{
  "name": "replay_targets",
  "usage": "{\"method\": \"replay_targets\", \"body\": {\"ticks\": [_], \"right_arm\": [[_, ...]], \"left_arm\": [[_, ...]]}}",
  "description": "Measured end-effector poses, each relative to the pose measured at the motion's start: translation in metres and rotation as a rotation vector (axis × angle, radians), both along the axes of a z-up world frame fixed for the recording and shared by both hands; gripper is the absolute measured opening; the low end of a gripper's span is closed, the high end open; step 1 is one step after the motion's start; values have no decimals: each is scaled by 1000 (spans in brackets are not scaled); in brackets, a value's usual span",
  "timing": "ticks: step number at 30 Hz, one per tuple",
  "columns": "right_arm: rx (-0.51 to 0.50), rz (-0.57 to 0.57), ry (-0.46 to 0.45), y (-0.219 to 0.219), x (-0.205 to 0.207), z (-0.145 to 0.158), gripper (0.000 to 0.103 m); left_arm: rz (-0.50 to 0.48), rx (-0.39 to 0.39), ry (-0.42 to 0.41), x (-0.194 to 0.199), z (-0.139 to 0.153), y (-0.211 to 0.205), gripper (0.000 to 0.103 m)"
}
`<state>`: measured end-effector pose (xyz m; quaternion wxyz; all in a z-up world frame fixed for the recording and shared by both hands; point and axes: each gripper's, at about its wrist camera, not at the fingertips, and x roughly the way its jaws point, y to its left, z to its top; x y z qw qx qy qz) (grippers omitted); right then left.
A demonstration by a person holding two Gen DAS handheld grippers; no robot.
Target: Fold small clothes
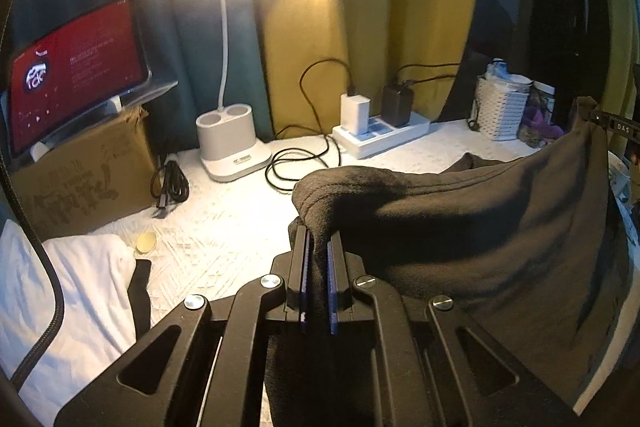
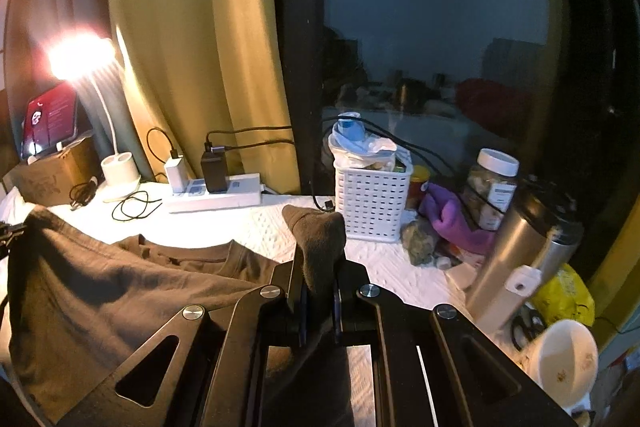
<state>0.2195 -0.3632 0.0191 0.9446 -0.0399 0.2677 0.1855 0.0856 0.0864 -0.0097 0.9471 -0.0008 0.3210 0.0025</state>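
White quilted cloth covers the table (image 1: 224, 239) we work over, lit by a white desk lamp (image 1: 228, 131) at the upper middle of the left wrist frame. Behind it hang teal and yellow curtains (image 1: 340, 27); in the right wrist view a dark window (image 2: 432, 27) fills the upper right. A tablet (image 1: 76, 83) with a red screen leans on a cardboard box (image 1: 84, 171) at the left, beside a white power strip (image 1: 384, 135) with chargers and black cables. A white basket (image 2: 372, 199), a jar (image 2: 494, 187), a steel flask (image 2: 516, 259) and a white cup (image 2: 564, 359) crowd the right side.

We hold the dark grey garment (image 1: 480, 227) raised between us, its lower part draped on the table. Our left gripper (image 1: 318, 255) is clamped on one bunched corner, angled downward; our right gripper (image 2: 320, 267) is clamped on another, likewise tilted down.

Printing on the box is too blurred to read.
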Motion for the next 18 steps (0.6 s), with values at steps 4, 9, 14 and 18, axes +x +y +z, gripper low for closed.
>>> {"method": "replay_targets", "body": {"ticks": [4, 9, 14, 18], "right_arm": [[-5, 4, 23, 6, 22, -9, 9], [-12, 12, 40, 15, 47, -17, 9], [-66, -2, 8, 23, 68, -25, 9], [-145, -32, 92, 26, 94, -61, 9]], "left_arm": [[2, -4, 24, 13, -8, 4, 6], [2, -10, 38, 30, -12, 7, 6], [1, -11, 66, 48, -20, 7, 6], [24, 1, 133, 60, -42, 11, 6]]}}
